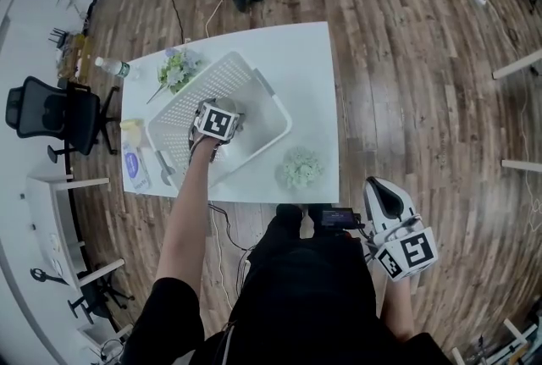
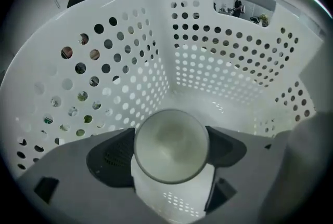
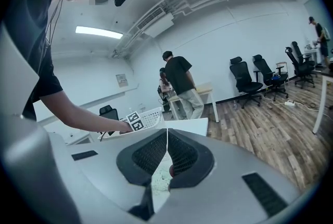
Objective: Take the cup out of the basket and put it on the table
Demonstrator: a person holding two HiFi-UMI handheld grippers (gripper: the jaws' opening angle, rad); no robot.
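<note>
**Cup between my open left jaws, not yet gripped**

Cup (image 2: 170, 140) sits inside the basket (image 2: 218, 62), its open mouth turned up toward my left gripper view; it looks empty. My left gripper (image 2: 170, 149) is reaching down into the basket with its jaws spread wide. One pad lies at the cup's 9 o'clock and the other at its 3 o'clock, both just beside the rim, and I see neither pressing on it. A corner of the perforated basket wall rises at 12 o'clock from the cup.

In the head view the basket stands mid-table (image 1: 296, 58). A posy of flowers (image 1: 178, 69) is at its 11 o'clock and a round green plant (image 1: 301, 167) at its 5 o'clock. Bare tabletop lies at about 1 o'clock. My right gripper (image 3: 166, 158) hangs off the table by my side, jaws closed together on nothing.

What worries me:
- If I close off-centre, one pad would meet the rim first and tip or skid the cup across the basket floor.
- A grip only on the rim may slide off if the cup's sides are smooth and tapered.
- Lifting at a slant could catch the cup on the basket wall, and the light basket, which nothing is steadying, might shift or come up with it.
</note>
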